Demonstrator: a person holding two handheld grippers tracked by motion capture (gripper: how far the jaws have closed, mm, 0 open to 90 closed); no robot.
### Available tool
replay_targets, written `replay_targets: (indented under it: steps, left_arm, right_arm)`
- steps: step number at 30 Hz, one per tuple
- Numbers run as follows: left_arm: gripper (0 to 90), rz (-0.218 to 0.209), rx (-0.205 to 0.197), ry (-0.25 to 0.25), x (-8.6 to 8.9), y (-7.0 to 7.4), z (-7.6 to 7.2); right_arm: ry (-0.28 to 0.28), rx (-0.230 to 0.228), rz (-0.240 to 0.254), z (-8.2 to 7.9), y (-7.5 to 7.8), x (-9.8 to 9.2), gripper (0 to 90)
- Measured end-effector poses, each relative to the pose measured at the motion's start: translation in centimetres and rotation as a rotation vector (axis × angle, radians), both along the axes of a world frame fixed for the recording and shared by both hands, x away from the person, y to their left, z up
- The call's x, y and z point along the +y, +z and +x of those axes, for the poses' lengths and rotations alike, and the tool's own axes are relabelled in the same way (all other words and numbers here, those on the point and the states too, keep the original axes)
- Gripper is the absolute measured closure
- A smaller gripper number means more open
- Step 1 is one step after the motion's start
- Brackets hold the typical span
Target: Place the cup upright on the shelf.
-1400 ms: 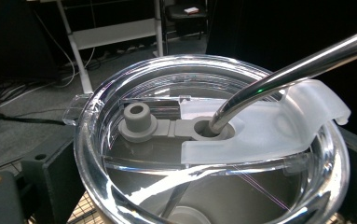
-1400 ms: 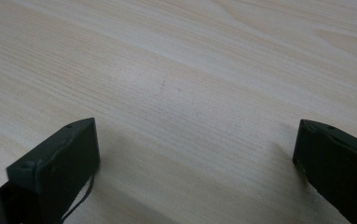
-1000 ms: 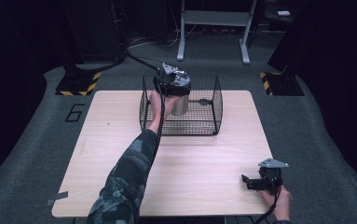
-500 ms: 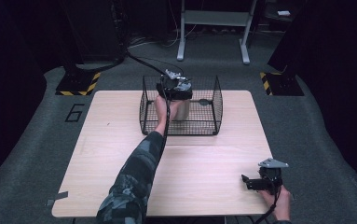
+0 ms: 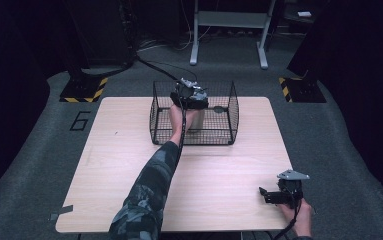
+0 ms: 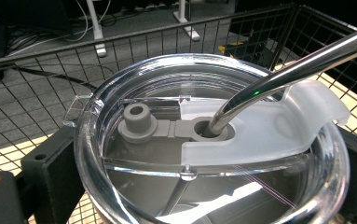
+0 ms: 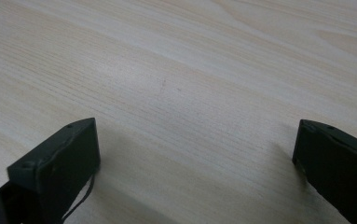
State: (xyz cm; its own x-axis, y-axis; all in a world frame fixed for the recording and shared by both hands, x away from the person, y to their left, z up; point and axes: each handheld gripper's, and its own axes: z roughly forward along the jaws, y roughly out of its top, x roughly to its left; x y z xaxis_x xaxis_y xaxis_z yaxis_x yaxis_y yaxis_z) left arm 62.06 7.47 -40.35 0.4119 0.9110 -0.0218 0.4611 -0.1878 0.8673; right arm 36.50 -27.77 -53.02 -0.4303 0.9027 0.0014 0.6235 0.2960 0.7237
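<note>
A steel tumbler with a clear lid and a metal straw stands inside a black wire basket at the table's far middle. My left gripper reaches in from above and is shut on the tumbler just under the lid, one black jaw on each side. In the left gripper view the left gripper has the lid close up, with a finger against its left side. My right gripper rests open near the front right corner, and the right gripper has bare wood between its fingers.
The light wooden table carries the basket. A cable trails from the left gripper over the basket's back rim to the floor. Dark floor, a metal stand and yellow-black floor markers lie beyond the table.
The left gripper has sunk slightly with the tumbler, deeper into the basket. The right gripper has stayed in place.
</note>
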Motion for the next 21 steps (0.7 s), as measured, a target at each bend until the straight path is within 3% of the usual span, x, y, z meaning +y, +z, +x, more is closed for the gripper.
replay_targets:
  steps: [11,21]
  left_arm:
    - [3.9,0.005,-0.036,-0.033,0.51,-0.95,-0.68]
    - [3.8,0.023,-0.010,-0.045,0.57,-0.56,-0.66]
  right_arm:
    - [-0.001,0.000,-0.008,-0.04,0.02,0.05,0.2]
    - [-0.001,-0.001,0.000,-0.01,0.00,0.02,0.1]
